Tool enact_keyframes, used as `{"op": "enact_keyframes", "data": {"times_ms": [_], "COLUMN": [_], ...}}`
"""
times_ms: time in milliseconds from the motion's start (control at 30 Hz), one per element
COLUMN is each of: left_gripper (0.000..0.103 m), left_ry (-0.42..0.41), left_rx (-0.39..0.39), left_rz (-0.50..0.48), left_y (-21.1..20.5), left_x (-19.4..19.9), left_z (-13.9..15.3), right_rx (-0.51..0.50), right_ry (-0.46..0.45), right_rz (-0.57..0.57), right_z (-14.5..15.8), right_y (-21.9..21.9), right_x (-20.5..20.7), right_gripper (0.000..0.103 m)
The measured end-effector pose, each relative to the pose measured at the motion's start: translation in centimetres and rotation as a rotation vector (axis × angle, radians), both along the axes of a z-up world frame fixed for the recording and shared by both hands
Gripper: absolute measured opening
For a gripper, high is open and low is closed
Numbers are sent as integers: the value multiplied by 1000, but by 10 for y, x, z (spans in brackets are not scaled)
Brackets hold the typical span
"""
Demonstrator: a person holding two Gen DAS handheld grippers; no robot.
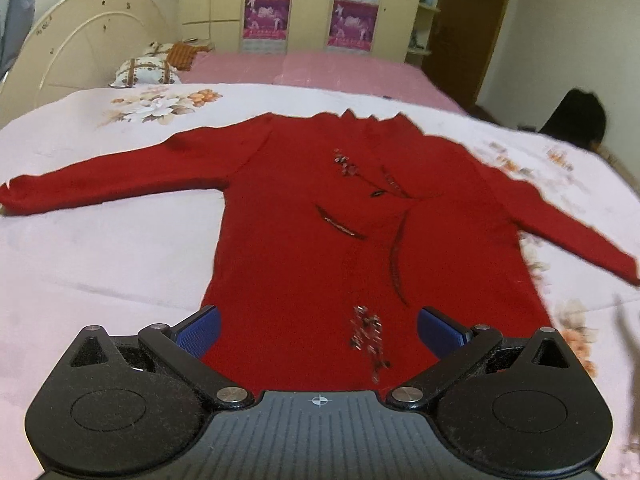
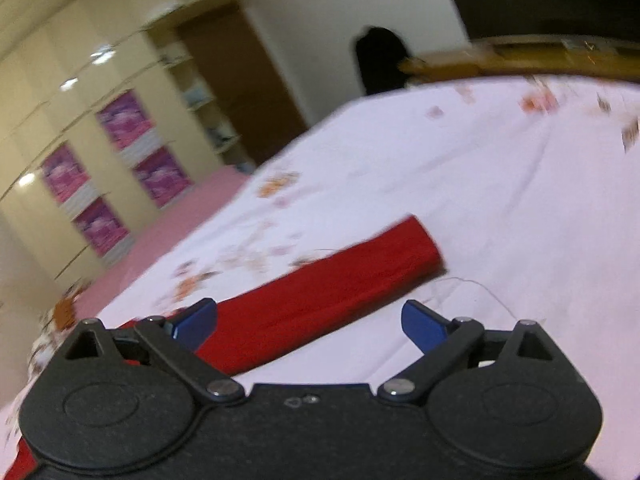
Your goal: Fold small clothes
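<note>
Two tools, left tool (image 1: 318, 330) and right tool (image 2: 310, 322), stand spread, pinching nothing. We see the red knitted long-sleeved sweater (image 1: 340, 216) flat at frame centre on the white floral bed sheet (image 1: 100, 260), beaded trim glinting, sleeves outstretched.

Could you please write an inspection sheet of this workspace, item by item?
Surface: white floral bedsheet over a pink bed cover.
Job's things: red long-sleeved knit sweater with beaded trim, spread flat, both sleeves out, not yet folded; one sleeve lies ahead of the right gripper.
Clutter: patterned pillow near the headboard.
Grippers: left gripper open over the sweater's hem; right gripper open, nothing held.
Cables: a thin thread or wire by the cuff; which one is unclear.
Surroundings: cream wardrobe with purple posters, brown door.
</note>
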State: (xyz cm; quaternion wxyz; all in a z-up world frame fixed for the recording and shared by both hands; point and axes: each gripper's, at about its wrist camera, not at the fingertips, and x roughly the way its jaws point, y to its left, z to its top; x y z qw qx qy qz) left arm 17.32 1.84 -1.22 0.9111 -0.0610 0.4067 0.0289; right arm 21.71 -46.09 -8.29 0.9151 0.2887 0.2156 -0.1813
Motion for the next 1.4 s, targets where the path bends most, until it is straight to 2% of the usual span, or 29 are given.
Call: {"op": "enact_keyframes", "data": {"times_ms": [33, 100, 133, 200, 300, 367, 433, 467, 533, 600, 667, 767, 833, 900, 1000, 1100, 1233, 1400], "left_gripper": [103, 103, 103, 103, 103, 103, 103, 103, 103, 103, 103, 103, 103, 103, 103, 103, 103, 103], "left_ry": [11, 35, 46, 59, 65, 65, 68, 68, 63, 69, 104, 135, 114, 84, 44, 13, 5, 2], "left_rx": [6, 4, 6, 11, 15, 17, 10, 3, -8, -11, -2, 15, 0, -51, -92, -141, -169, -183], "left_rz": [2, 1, 2, 0, -2, 2, 8, 17, 50, 90, 107, 121, 159, 190, 231, 228, 244, 249], "left_y": [-2, -4, -6, -10, -19, -21, -21, -20, -15, -6, 6, 27, 45, 64, 89, 113, 144, 176], "left_x": [6, 20, 26, 34, 45, 50, 56, 59, 63, 68, 74, 81, 80, 78, 76, 74, 67, 58], "left_z": [-3, -8, -11, -15, -16, -17, -18, -17, -17, -19, -27, -34, -33, -30, -27, -27, -30, -32], "right_rx": [30, 93, 118, 157, 175, 207, 211, 201, 179, 171, 166, 74, 2, -68, -142, -164, -178, -209], "right_ry": [0, 1, 4, 13, -4, -30, -16, -14, 8, 32, 43, 50, 27, 1, -43, -73, -68, -9], "right_rz": [-22, -46, -49, -68, -97, -101, -95, -93, -85, -82, -82, -27, 55, 161, 328, 491, 685, 891], "right_z": [-9, -25, -33, -43, -47, -50, -53, -54, -54, -56, -56, -40, -24, -8, 13, 25, 28, 3], "right_y": [-9, -27, -34, -45, -53, -58, -64, -65, -69, -74, -75, -58, -33, 3, 77, 156, 257, 366], "right_x": [5, 14, 17, 22, 23, 23, 28, 32, 40, 46, 48, 61, 74, 89, 108, 126, 147, 157], "right_gripper": [91, 54, 51, 56, 72, 72, 65, 59, 40, 11, 7, 7, 7, 6, 6, 6, 6, 6]}}
